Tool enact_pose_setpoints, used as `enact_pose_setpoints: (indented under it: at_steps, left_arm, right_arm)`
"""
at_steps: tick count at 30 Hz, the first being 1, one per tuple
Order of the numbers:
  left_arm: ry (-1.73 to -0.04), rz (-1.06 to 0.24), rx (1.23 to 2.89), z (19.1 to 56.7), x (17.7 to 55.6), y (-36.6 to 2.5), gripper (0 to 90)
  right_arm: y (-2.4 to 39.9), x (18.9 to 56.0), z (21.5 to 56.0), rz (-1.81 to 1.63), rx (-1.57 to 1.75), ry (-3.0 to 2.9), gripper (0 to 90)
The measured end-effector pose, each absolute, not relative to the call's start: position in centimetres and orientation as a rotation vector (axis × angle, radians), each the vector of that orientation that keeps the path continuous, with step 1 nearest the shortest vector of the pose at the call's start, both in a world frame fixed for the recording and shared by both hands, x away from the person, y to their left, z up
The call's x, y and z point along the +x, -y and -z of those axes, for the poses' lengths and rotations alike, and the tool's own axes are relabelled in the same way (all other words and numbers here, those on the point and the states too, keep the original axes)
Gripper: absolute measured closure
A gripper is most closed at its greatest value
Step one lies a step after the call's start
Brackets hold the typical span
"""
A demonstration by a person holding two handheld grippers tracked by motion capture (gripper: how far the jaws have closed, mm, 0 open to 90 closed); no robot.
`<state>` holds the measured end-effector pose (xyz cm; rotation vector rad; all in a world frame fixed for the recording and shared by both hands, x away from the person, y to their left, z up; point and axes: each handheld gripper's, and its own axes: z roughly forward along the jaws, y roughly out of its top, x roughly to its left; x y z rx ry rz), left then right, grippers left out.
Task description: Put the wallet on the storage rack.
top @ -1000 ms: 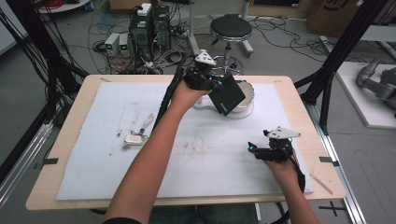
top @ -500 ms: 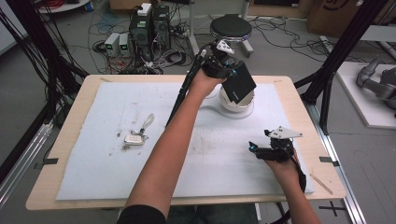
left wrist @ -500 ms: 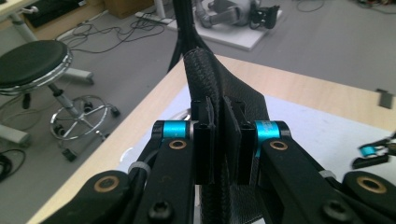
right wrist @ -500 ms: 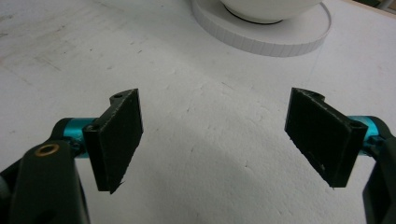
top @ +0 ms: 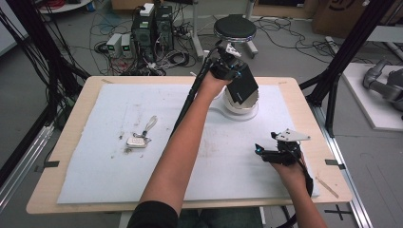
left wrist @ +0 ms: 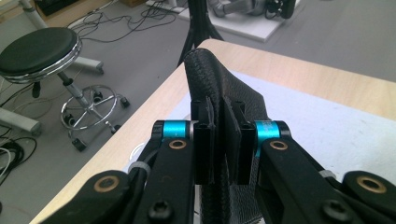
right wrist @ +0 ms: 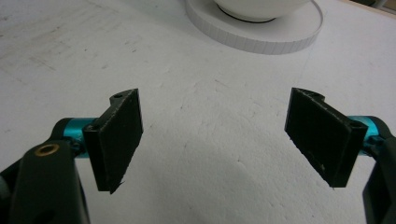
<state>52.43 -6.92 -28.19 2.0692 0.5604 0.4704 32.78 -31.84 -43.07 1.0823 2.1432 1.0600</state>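
A: Near edge first; what's the right gripper (top: 278,153) doing?

B: Resting low on the white mat (top: 95,161) at the near right of the table (top: 62,142), held in the right hand (top: 291,171); in the right gripper view its 2 jaws stand wide apart, bare mat between them, nothing held. Grey 3-cornered plate on top.

A: And ahead of it?

B: In that same view, the rim of a white round base (right wrist: 261,35) with a white bowl (right wrist: 261,9) seated on it; well apart from the jaws.

A: Middle of the table?

B: On the left half of the mat, a small set of keys with a strap (top: 141,135), lying flat; some dark specks around it. Well apart from both grippers.

A: Then the far side.

B: The left forearm (top: 185,142) reaches diagonally across the mat to the far edge; the left gripper (top: 233,66) is up in the air there, clamped on a black wallet (top: 242,88). In the left gripper view the 2 pads pinch the wallet's stitched leather edge (left wrist: 219,88) tight, with the wallet standing up between them.

A: Where does the wallet sit relative to the bowl?

B: In the high view it hangs just above the bowl (top: 241,102), overlapping its far rim; tilted, one flat face toward the camera. Whether it touches the bowl, can't tell.

A: Beyond the table?

B: A black stool (top: 234,27) on the floor; cables and computer boxes (top: 152,26) to its left.
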Motion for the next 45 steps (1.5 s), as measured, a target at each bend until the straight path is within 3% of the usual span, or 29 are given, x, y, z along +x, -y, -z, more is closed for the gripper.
enact_pose_setpoints:
  at_steps: [10,22,26,27,28,32,45]
  left_arm:
    - [-0.573,-0.547,2.127,29.8,52.9,7.8,82.3]
    - [-0.556,-0.552,2.184,32.1,52.5,9.3,79.9]
    - [-0.574,-0.531,2.166,32.3,52.5,9.4,56.3]
    - [-0.570,-0.519,2.164,32.4,52.5,9.4,56.3]
    - [-0.570,-0.514,2.171,32.3,52.4,9.2,49.1]
    - [-0.539,-0.514,2.144,31.6,51.5,9.1,39.9]
    - [-0.443,-0.476,2.067,28.5,47.4,6.8,29.5]
  right_arm:
    - [32.0,32.8,43.1,-1.062,1.085,-2.143,19.4]
    - [31.9,32.8,43.1,-1.060,1.080,-2.147,19.4]
    - [31.9,32.7,43.1,-1.058,1.082,-2.152,19.4]
    - [31.9,32.7,43.1,-1.058,1.082,-2.152,19.4]
    - [31.9,32.8,43.1,-1.061,1.078,-2.147,19.4]
    - [31.9,32.9,43.1,-1.064,1.069,-2.148,19.4]
    - [31.4,33.4,43.1,-1.072,1.049,-2.163,19.4]
